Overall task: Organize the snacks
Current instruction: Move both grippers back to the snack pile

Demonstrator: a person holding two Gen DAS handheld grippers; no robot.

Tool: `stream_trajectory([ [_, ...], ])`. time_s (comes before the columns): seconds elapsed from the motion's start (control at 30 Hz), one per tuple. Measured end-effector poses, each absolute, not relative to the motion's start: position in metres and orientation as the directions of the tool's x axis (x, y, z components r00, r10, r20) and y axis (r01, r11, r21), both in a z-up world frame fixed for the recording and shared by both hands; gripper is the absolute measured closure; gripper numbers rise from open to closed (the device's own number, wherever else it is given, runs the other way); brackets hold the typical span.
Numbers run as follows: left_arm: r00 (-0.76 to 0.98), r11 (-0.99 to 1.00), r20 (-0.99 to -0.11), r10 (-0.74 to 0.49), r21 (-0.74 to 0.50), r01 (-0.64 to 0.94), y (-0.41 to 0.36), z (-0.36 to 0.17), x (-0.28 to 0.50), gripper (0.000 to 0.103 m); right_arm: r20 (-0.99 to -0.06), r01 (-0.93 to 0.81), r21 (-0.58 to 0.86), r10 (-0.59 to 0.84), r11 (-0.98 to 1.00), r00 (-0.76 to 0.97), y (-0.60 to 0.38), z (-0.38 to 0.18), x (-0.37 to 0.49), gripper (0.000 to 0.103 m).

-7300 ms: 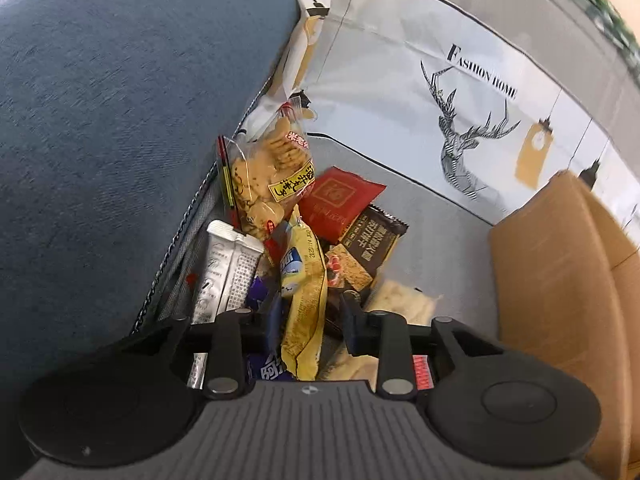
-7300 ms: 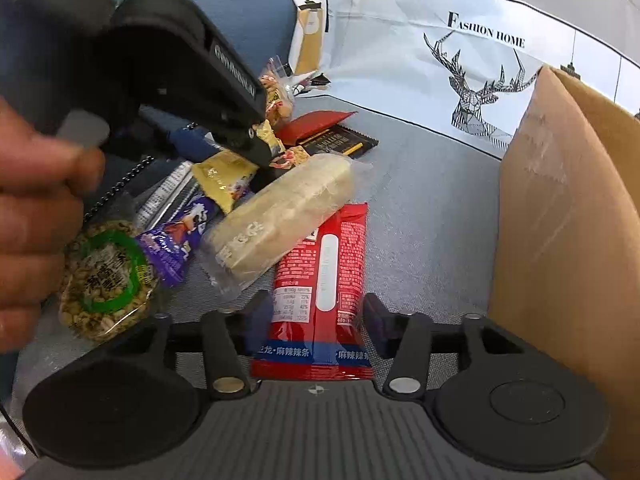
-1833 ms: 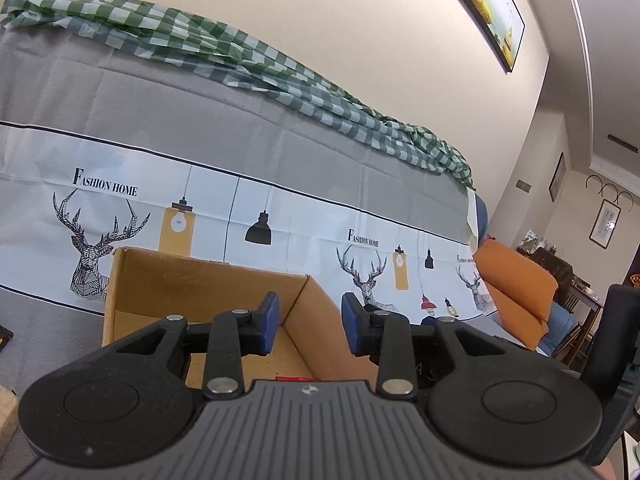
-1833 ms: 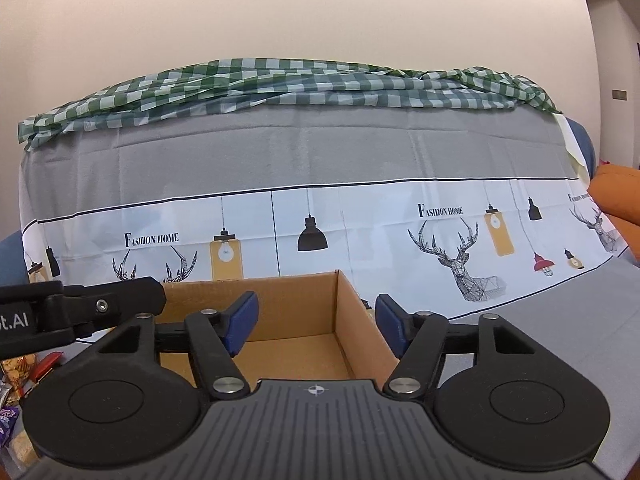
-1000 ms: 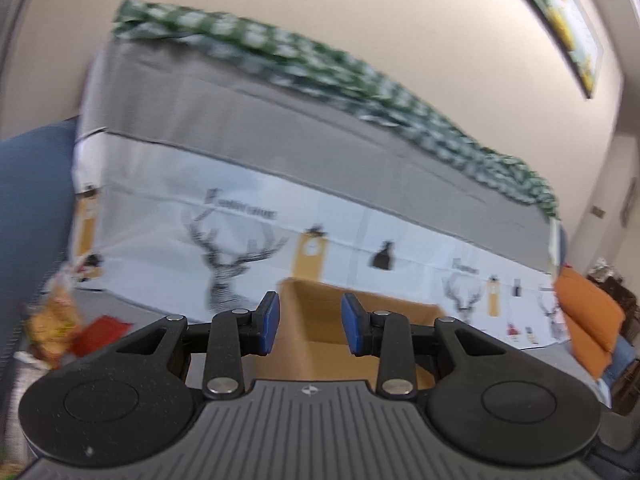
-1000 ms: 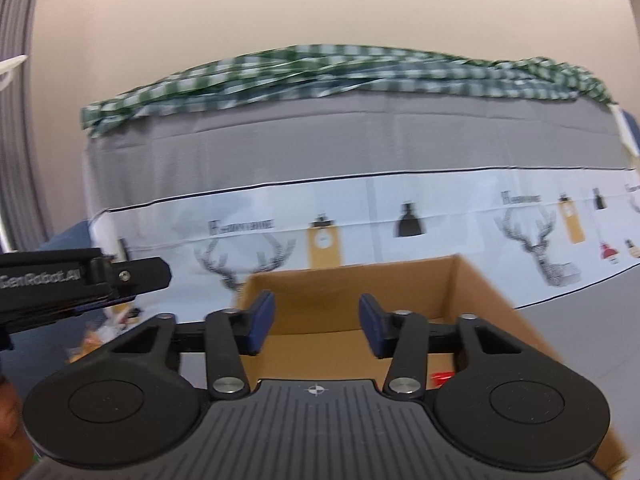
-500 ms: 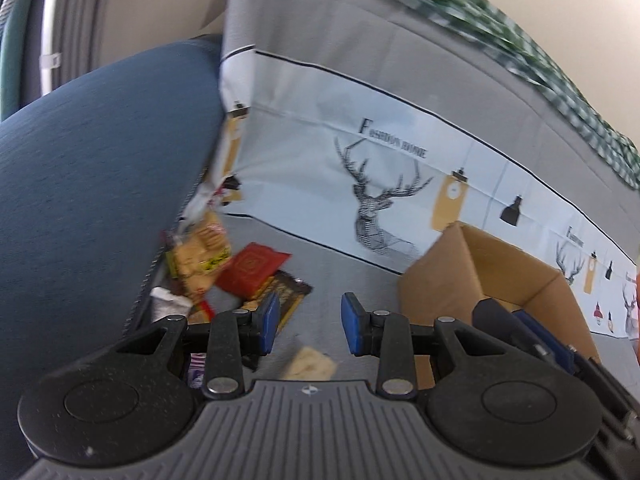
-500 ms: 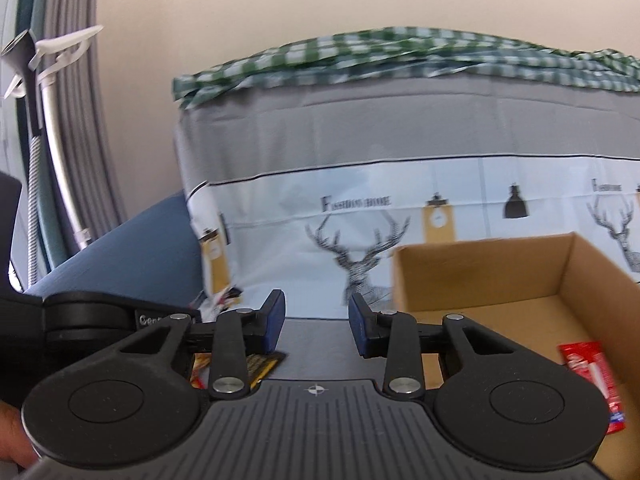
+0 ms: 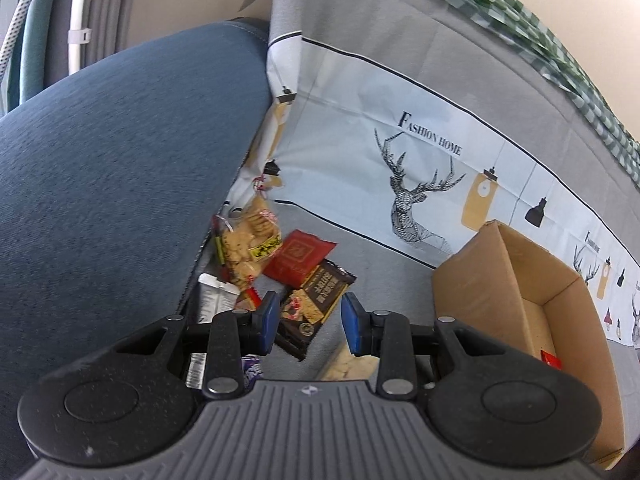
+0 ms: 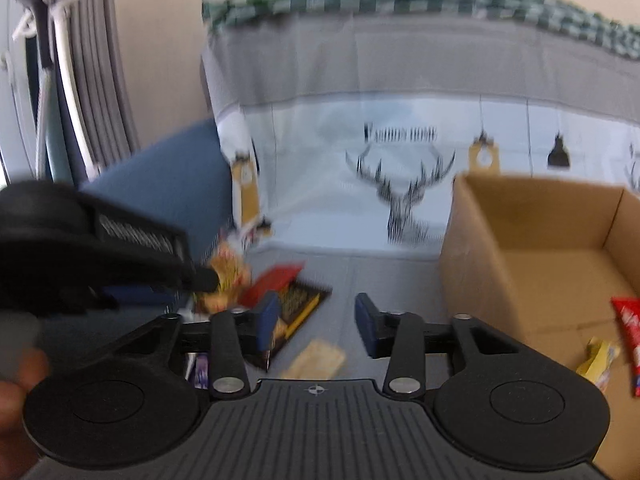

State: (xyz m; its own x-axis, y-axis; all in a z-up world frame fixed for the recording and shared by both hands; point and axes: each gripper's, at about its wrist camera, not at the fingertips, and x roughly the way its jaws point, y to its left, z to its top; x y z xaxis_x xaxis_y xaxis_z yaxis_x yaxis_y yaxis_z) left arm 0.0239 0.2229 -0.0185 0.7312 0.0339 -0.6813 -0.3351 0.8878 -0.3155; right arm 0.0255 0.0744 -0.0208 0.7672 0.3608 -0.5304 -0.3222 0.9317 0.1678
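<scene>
1. A grey deer-print sofa cover (image 9: pixel 420 184) is seen beneath a heap of snacks (image 9: pixel 280 264) by the blue armrest (image 9: pixel 120 160).
2. A cardboard box (image 10: pixel 532 264) lies right of the heap; a red packet (image 10: pixel 628 320) and a yellow packet (image 10: pixel 600 360) are inside.
3. The left gripper (image 9: pixel 307 322) and right gripper (image 10: pixel 316 322) are held apart-fingered, gripping nothing.

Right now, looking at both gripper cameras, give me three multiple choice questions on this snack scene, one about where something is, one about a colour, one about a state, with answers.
1. Where does the red snack packet lie?
A. inside the cardboard box
B. on the blue cushion
C. in the right gripper

2. What colour are the left gripper finger pads?
A. green
B. blue
C. orange

3. What state is the left gripper in?
A. shut on a packet
B. open and empty
C. out of view

Answers: 1 A, it rests on the box floor beside a yellow packet. 2 B, both pads show blue. 3 B, a clear gap, with the dark chocolate packet lying beyond.
</scene>
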Motion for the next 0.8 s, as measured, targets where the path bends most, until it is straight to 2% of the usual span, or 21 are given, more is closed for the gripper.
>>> stream_trajectory([
  [0.1, 0.728, 0.882, -0.685, 0.036, -0.321, -0.346, 0.229, -0.020, 0.022, 0.066, -0.589, -0.319, 0.170, 0.356, 0.932, 0.726, 0.084, -0.037, 0.032, 0.048],
  [0.17, 0.724, 0.880, -0.689, 0.036, -0.322, -0.350, 0.233, -0.022, 0.021, 0.066, -0.619, -0.312, 0.172, 0.349, 0.934, 0.704, 0.091, -0.048, 0.036, 0.039],
  [0.27, 0.719, 0.878, -0.695, 0.035, -0.322, -0.353, 0.236, -0.024, 0.020, 0.066, -0.656, -0.311, 0.169, 0.342, 0.935, 0.673, 0.101, -0.062, 0.040, 0.031],
  [0.53, 0.707, 0.877, -0.707, 0.024, -0.324, -0.355, 0.245, -0.029, 0.017, 0.065, -0.719, -0.312, 0.151, 0.321, 0.938, 0.617, 0.122, -0.092, 0.046, 0.029],
  [0.63, 0.708, 0.878, -0.706, 0.016, -0.329, -0.349, 0.246, -0.030, 0.018, 0.065, -0.737, -0.314, 0.129, 0.302, 0.941, 0.605, 0.125, -0.100, 0.048, 0.032],
  [0.7, 0.707, 0.878, -0.707, 0.015, -0.329, -0.348, 0.246, -0.030, 0.018, 0.066, -0.740, -0.317, 0.130, 0.305, 0.940, 0.599, 0.123, -0.102, 0.049, 0.043],
  [0.77, 0.707, 0.877, -0.707, 0.012, -0.332, -0.347, 0.246, -0.031, 0.019, 0.065, -0.740, -0.320, 0.118, 0.298, 0.940, 0.602, 0.120, -0.103, 0.049, 0.063],
  [0.8, 0.707, 0.877, -0.707, 0.011, -0.333, -0.346, 0.245, -0.032, 0.020, 0.065, -0.740, -0.323, 0.116, 0.299, 0.939, 0.603, 0.118, -0.102, 0.050, 0.064],
])
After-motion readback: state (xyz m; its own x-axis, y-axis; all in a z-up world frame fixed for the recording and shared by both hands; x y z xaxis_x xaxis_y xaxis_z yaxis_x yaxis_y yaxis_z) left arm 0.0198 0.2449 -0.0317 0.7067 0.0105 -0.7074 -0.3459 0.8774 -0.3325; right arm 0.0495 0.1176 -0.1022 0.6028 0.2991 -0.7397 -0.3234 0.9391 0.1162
